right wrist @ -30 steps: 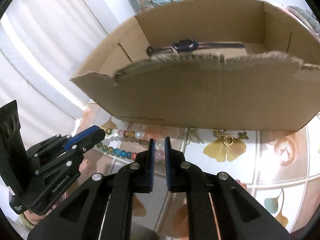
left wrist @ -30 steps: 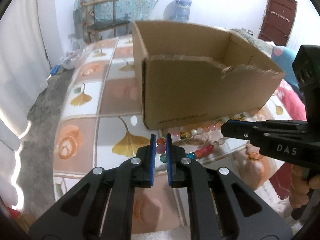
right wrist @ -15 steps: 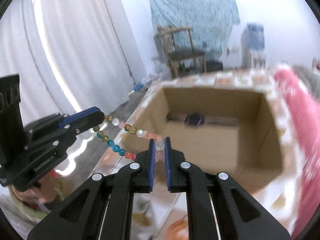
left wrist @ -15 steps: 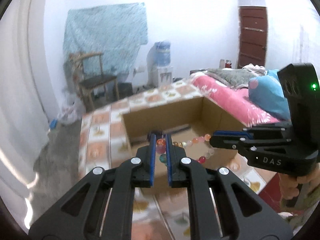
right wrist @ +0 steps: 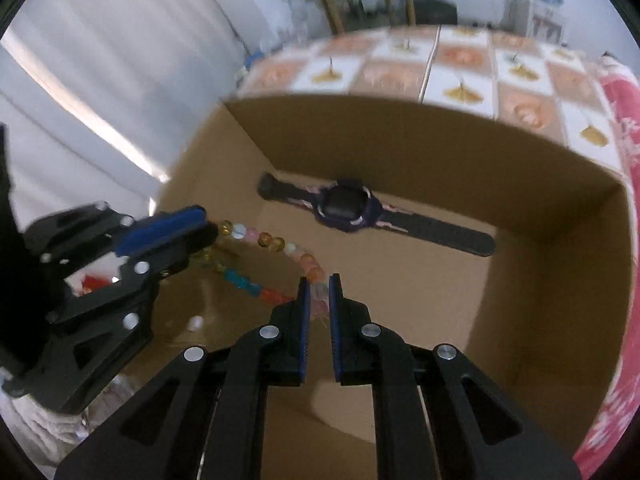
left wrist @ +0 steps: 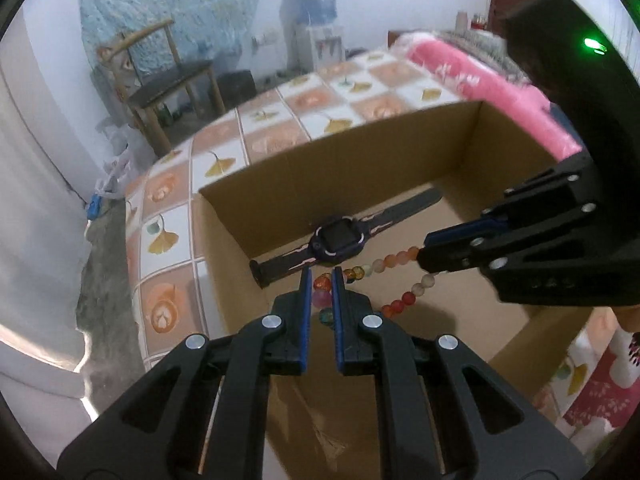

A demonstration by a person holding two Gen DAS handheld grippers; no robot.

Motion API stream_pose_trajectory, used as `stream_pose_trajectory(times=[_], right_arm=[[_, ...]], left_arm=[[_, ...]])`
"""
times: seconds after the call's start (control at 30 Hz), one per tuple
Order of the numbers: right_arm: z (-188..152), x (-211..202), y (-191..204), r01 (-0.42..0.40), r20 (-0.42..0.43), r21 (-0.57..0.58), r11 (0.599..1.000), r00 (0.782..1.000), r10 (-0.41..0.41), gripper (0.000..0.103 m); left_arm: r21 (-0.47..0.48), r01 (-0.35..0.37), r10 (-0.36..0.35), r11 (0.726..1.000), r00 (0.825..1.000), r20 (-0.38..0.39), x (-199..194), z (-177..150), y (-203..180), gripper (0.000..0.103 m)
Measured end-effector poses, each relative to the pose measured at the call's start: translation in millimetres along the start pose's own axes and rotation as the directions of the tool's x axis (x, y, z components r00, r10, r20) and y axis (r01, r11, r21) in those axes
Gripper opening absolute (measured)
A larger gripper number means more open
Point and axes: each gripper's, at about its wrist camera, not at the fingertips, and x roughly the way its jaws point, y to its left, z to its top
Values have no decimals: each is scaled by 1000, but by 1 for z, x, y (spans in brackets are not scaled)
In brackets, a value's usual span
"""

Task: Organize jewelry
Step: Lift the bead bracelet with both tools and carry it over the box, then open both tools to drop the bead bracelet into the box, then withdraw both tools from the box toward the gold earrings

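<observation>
A string of coloured beads (left wrist: 394,259) hangs stretched between both grippers, over the inside of an open cardboard box (left wrist: 360,160). My left gripper (left wrist: 320,275) is shut on one end of the strand, with beads showing between its blue pads. My right gripper (right wrist: 319,282) is shut on the other end. The right wrist view shows the bead string (right wrist: 272,242) running across to the left gripper (right wrist: 206,229). In the left wrist view the right gripper (left wrist: 423,251) reaches in from the right. A dark purple wristwatch (right wrist: 347,209) lies flat on the floor of the box (right wrist: 400,132).
The box stands on a table with a tiled cloth bearing yellow ginkgo leaves (left wrist: 224,148). A wooden chair (left wrist: 160,76) and a water dispenser (left wrist: 316,12) stand behind the table. Pink bedding (left wrist: 480,76) lies to the right, a white curtain (right wrist: 100,80) to the left.
Both grippers have lifted the bead string off the table in front of the box and carried it up and forward. It now hangs over the box's inside, above the watch.
</observation>
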Motion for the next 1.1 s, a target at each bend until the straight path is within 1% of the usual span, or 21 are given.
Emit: stream_pose_trajectory(times=[0.1,0.17,0.23,0.27,0.43,0.5,0.53,0.57,0.6,0.63,0.67,0.7,0.73,0.77,0.8,0.83,0.87,0.93,1.0,1.03,1.1], right_arm=[[6,16,-5,3,-61,25,1000,998,-1,10],[7,19,-10,-11,-77,67,998,997,16,11],[8,25,-15,-52,-99,94,994,993,62,11],[8,23,-16,-53,-93,101,993,994,62,14],[2,-2,-22,-61,-1,107,992,998,62,17],[-9,-31,-23,-85,79,110,990,994,76,20],[-12,-42,-25,-90,107,109,990,991,78,22],[-24,-63,-26,-92,170,107,990,983,72,30],[-33,-77,-25,-90,210,104,990,975,67,39],[-43,-90,-25,-86,253,103,991,966,57,43],[-60,-108,-23,-77,315,104,992,948,40,48],[-73,-119,-22,-77,352,99,992,935,37,54],[-88,-128,-20,-84,383,99,992,923,40,56],[-112,-138,-18,-99,421,111,989,906,43,61],[-124,-141,-17,-109,438,117,987,898,47,65],[-146,-144,-14,-121,461,127,984,886,50,69],[-158,-143,-14,-120,469,138,983,882,42,73],[-182,-135,-12,-85,470,179,980,883,-10,76],[-206,-120,-7,-18,438,230,973,895,-87,80],[-213,-114,-7,-5,424,244,970,900,-102,80],[-228,-97,-6,41,366,270,962,920,-142,80]], left_arm=[[18,-33,34,999,998,-49,11,0,-1,9],[16,-43,43,999,998,-48,11,1,0,9],[11,-47,48,999,998,-44,8,1,1,11],[6,-50,50,999,998,-38,6,1,2,15],[-10,-66,66,998,998,14,-19,-3,6,24],[-32,-65,67,997,996,55,-41,-10,9,35],[-42,-65,68,997,995,75,-50,-13,11,39],[-54,-62,67,997,993,98,-61,-18,12,44],[-68,-56,64,996,990,122,-73,-24,13,52],[-90,-45,59,995,986,156,-90,-35,15,58],[-107,-41,60,993,982,178,-100,-44,16,67],[-126,-30,55,992,978,201,-113,-56,17,70],[-137,-19,48,990,976,214,-120,-63,17,72],[-157,-1,37,988,972,231,-129,-76,17,80],[-182,21,25,983,969,245,-136,-90,17,85],[-207,43,11,977,968,249,-139,-101,17,85],[-225,59,-2,973,970,244,-138,-111,16,85],[-269,70,-15,961,979,203,-132,-132,12,86],[-308,51,-4,950,989,150,-121,-154,6,86],[-322,50,-7,946,991,133,-117,-161,4,86],[-352,36,-7,935,997,83,-106,-176,-1,86]])
